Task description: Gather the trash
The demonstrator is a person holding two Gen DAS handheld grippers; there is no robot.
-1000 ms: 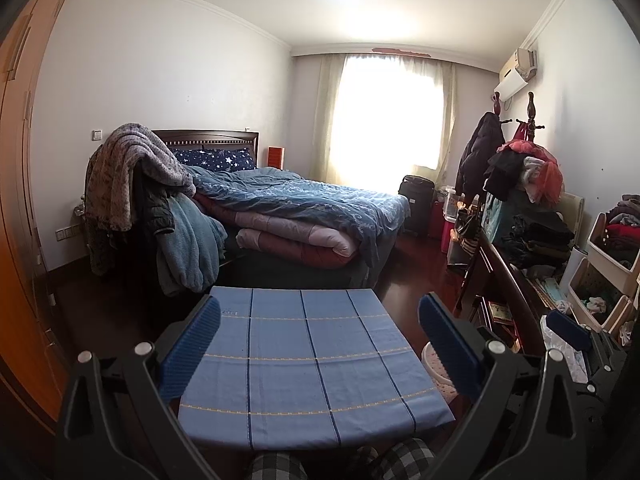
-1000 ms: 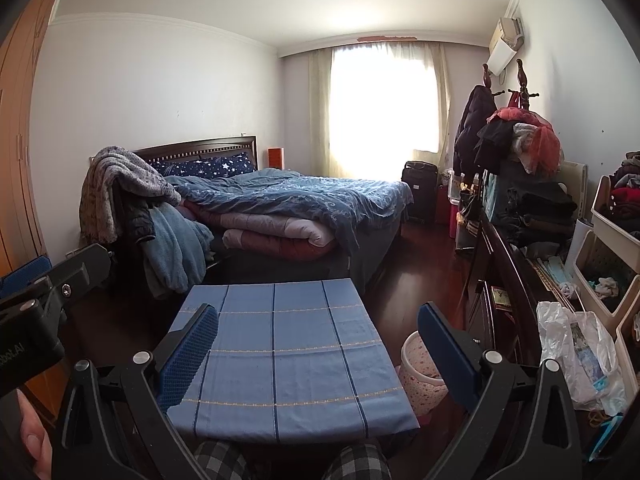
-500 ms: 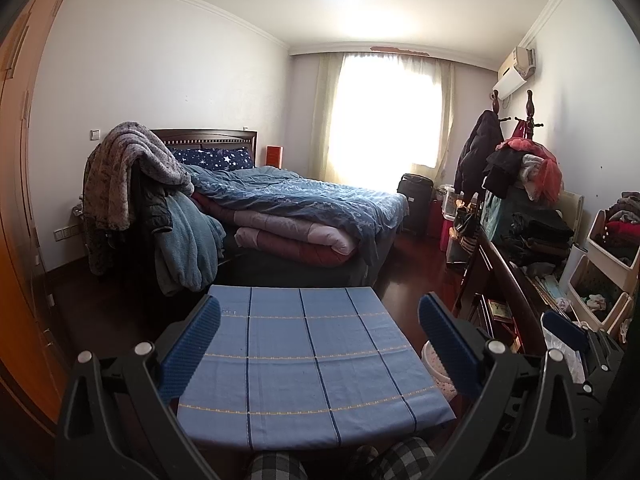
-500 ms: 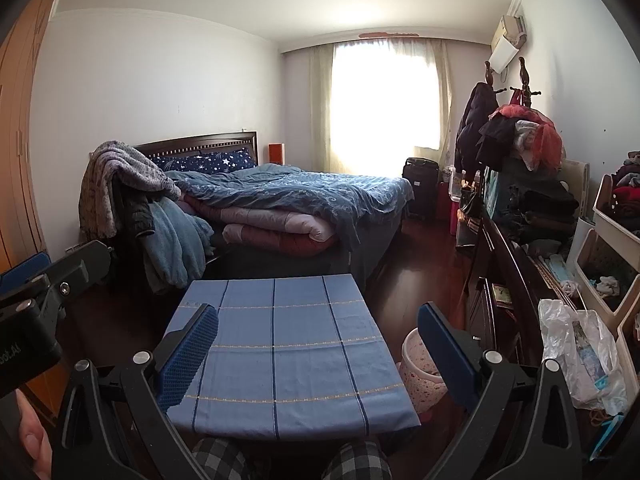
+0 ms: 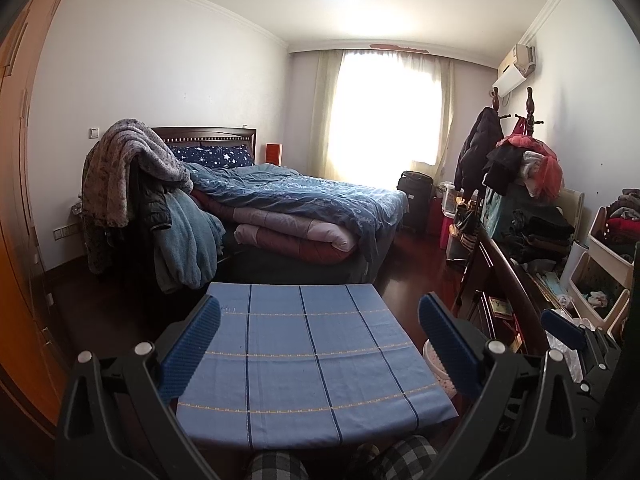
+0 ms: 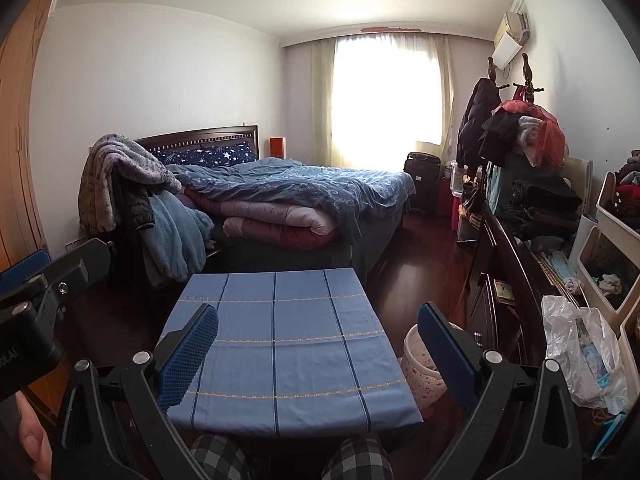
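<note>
A small table with a blue striped cloth [image 5: 304, 356] [image 6: 280, 344] stands in front of me, nothing lying on it. My left gripper [image 5: 320, 344] is open and empty, held above the near part of the cloth. My right gripper [image 6: 318, 348] is open and empty, also above the cloth. A pink speckled waste bin [image 6: 420, 368] stands on the floor right of the table; only its rim shows in the left wrist view [image 5: 434, 362]. A crumpled white plastic bag [image 6: 580, 344] lies on the dark sideboard at the right. No loose trash shows on the cloth.
A bed [image 6: 288, 196] with blue bedding and folded quilts fills the middle of the room. Clothes hang over a chair [image 6: 120, 184] at the left. A dark sideboard [image 6: 508, 264] with clothes and white bins [image 6: 608, 248] lines the right wall. A wardrobe stands at the far left.
Both views have drifted slightly; the right wrist camera has moved a little forward and tilted. Both grippers stay open and empty.
</note>
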